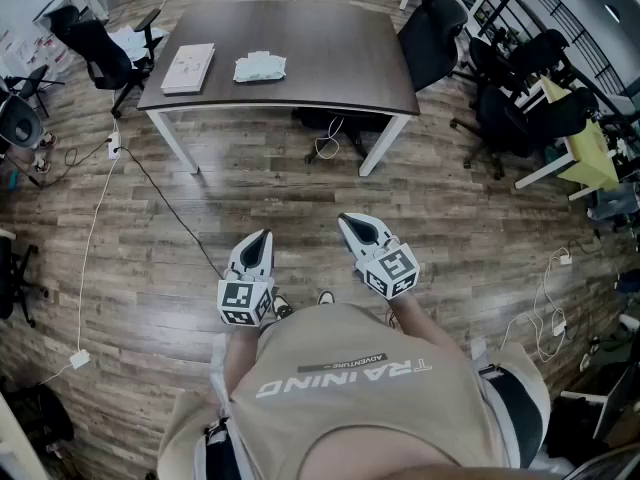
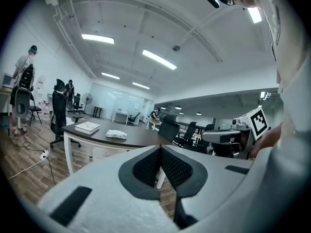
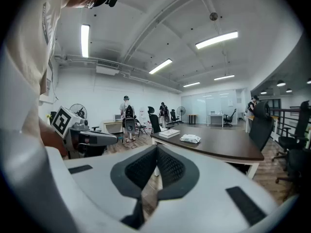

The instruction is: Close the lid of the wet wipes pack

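The wet wipes pack (image 1: pixel 260 67), pale green and white, lies on the dark brown table (image 1: pixel 330 68) far ahead of me; it also shows small in the left gripper view (image 2: pixel 116 134) and the right gripper view (image 3: pixel 190 139). Whether its lid is up is too small to tell. My left gripper (image 1: pixel 262 238) and right gripper (image 1: pixel 350 222) are held close to my body over the wooden floor, well short of the table. Both are shut with nothing between the pads, their tips meeting in the left gripper view (image 2: pixel 160 148) and the right gripper view (image 3: pixel 156 148).
A white book (image 1: pixel 188 68) lies left of the pack on the table. Black office chairs (image 1: pixel 430 43) stand behind and right of the table, another (image 1: pixel 95 53) at its left. Cables (image 1: pixel 100 208) trail across the floor. Other people (image 3: pixel 127 115) stand far off.
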{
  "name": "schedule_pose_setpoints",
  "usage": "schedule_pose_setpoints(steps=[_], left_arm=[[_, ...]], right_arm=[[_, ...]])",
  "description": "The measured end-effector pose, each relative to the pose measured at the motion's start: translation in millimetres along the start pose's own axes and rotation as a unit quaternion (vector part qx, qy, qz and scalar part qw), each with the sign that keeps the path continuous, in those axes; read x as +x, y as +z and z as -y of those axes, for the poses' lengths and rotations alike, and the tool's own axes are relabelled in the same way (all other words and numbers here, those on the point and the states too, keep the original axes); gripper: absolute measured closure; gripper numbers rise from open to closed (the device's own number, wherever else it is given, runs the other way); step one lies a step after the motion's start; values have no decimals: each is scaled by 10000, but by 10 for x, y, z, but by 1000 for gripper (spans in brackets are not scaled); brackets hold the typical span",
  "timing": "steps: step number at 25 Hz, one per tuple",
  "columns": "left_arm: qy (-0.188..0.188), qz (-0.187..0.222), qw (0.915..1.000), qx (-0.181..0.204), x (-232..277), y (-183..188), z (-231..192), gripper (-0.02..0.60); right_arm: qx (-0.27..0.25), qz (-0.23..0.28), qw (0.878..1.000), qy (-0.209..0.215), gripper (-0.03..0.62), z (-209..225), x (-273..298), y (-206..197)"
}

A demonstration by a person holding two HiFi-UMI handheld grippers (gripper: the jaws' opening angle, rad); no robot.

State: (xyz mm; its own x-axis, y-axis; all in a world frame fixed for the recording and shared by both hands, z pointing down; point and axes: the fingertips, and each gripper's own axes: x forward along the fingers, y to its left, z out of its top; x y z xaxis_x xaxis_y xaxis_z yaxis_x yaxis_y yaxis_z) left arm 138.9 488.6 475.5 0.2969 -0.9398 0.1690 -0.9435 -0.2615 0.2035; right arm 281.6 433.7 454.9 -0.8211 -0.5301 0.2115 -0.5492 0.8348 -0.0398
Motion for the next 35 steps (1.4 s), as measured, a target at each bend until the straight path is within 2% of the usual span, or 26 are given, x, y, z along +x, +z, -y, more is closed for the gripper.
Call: schedule_pose_setpoints(steps=[4,11,14,18,21,25,28,33,35], left_arm=[[-79,-91,9997,-200,48,-62,-100,577],[-153,-237,9995,-152,-13,-49,-365,577],[-277,-348,9990,-72,10,-98,-506,577],[-385,-680,9967,-199,-12,-339,-574,577],[-446,-722,9961,-251,-22,-366,-608,577],[-240,-709,9966,-331,98,-440,-785,577],[-65,-710,9968,-350,228,-362,-959,577],[-4,-646,9978,-177,494,-96,-1110,577],[160,-651,9977,-47,582,-23,-1226,577]], right_arm=[[162,-61,9998,-60,580,-46,139,-46],[88,-32,10000,-21,580,-191,423,25],[139,-183,9997,-125,580,-239,517,-103],[557,-535,9967,-230,580,-347,510,-417],[602,-659,9959,-129,580,-423,554,-442],[559,-832,9950,50,580,-321,765,-508],[471,-669,9965,187,580,-190,1057,-353],[529,-383,9976,234,580,126,1498,-213],[595,-363,9971,318,580,216,1602,-233]])
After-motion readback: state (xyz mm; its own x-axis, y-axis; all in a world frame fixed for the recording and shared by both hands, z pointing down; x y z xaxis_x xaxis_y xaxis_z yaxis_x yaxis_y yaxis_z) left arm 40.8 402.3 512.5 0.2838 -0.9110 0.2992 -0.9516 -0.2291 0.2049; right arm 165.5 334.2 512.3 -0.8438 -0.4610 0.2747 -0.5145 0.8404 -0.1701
